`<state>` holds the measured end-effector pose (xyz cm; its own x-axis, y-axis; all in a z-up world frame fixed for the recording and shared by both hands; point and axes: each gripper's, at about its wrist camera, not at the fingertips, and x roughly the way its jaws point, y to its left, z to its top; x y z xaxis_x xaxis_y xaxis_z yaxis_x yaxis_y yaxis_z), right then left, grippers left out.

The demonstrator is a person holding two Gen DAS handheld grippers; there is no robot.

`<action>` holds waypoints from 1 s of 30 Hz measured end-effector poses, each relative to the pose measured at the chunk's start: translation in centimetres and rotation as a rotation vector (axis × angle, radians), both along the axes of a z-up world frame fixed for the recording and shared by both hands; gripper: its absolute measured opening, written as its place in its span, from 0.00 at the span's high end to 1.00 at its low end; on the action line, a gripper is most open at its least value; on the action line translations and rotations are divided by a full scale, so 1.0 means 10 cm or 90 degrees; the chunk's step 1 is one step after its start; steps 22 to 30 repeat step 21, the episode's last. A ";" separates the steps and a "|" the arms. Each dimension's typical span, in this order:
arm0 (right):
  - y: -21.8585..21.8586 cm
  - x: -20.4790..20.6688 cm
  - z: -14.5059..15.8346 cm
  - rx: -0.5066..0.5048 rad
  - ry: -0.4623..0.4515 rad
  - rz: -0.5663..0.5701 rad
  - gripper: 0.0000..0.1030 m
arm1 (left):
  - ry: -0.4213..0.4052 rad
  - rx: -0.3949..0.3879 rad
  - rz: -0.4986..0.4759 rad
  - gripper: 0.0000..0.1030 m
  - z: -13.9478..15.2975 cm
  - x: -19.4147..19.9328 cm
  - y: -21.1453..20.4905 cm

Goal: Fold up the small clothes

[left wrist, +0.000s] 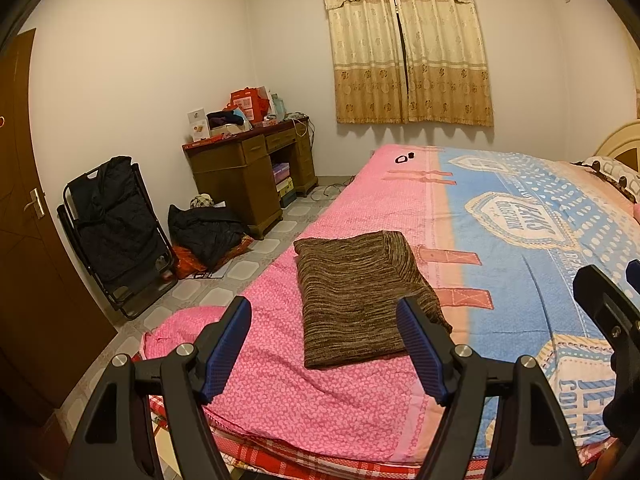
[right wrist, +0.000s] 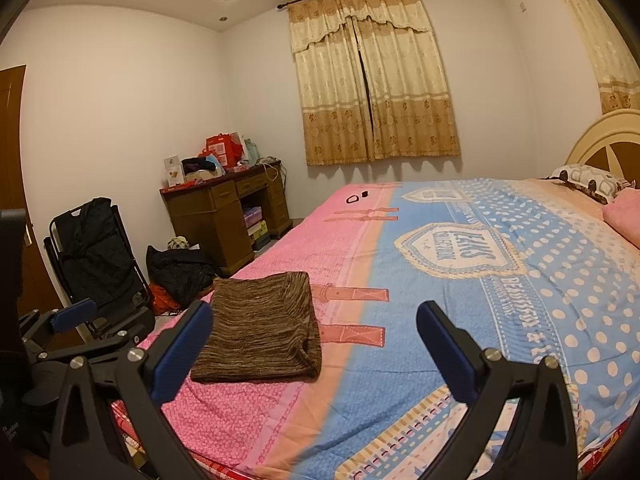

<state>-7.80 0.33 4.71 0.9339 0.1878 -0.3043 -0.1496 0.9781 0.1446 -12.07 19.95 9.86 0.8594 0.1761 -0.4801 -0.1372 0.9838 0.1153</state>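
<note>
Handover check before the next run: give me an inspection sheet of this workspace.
Surface: bed with pink and blue printed cover, flat.
Job's things: brown striped knit garment folded on the pink part.
Clutter: two small dark items at the far edge.
Grippers: left gripper and right gripper open, empty, above the bed.
Cables: cords on the floor by the wooden desk.
Surroundings: curtains drawn, folded chair, dark bag, door.

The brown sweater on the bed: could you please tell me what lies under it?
The folded brown sweater rests flat on the pink part of the bedspread, near the bed's edge. Nothing else shows beneath it, though whatever its folds cover cannot be seen.
</note>
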 end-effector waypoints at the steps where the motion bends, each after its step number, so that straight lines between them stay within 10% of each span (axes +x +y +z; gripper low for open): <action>1: 0.00 0.00 0.00 0.000 0.000 0.001 0.00 | 0.000 0.000 0.000 0.27 0.00 0.00 0.00; 30: 0.08 0.07 0.01 -0.004 0.005 0.005 0.00 | -0.009 -0.036 -0.020 0.13 -0.04 0.07 0.11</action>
